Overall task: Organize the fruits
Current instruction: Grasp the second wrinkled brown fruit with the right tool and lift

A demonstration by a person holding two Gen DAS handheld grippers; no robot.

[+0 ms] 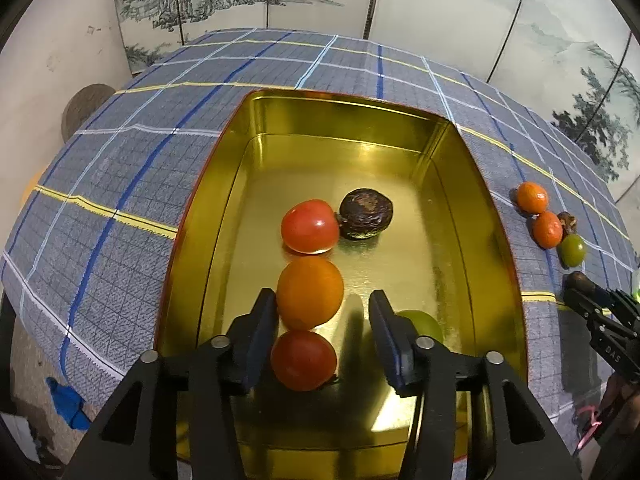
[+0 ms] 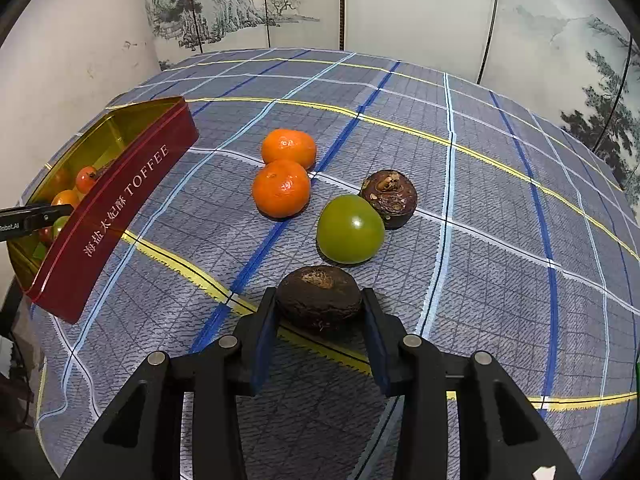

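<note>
My left gripper [image 1: 322,300] is open above the gold inside of the tin [image 1: 496,216]. In the tin lie two red fruits [image 1: 309,226] [image 1: 304,360], an orange one [image 1: 310,292], a dark brown one [image 1: 366,213] and a green one [image 1: 424,322] behind the right finger. My right gripper [image 2: 319,300] is shut on a dark brown fruit [image 2: 319,296] resting on the cloth. Beyond it lie a green fruit [image 2: 350,229], another brown fruit [image 2: 390,198] and two tangerines [image 2: 281,188] [image 2: 289,148].
The red tin marked TOFFEE [image 2: 116,208] stands at the left in the right wrist view. A blue checked cloth [image 2: 500,220] covers the round table. A painted folding screen [image 2: 420,12] stands behind. The right gripper shows at the left wrist view's right edge [image 1: 600,312].
</note>
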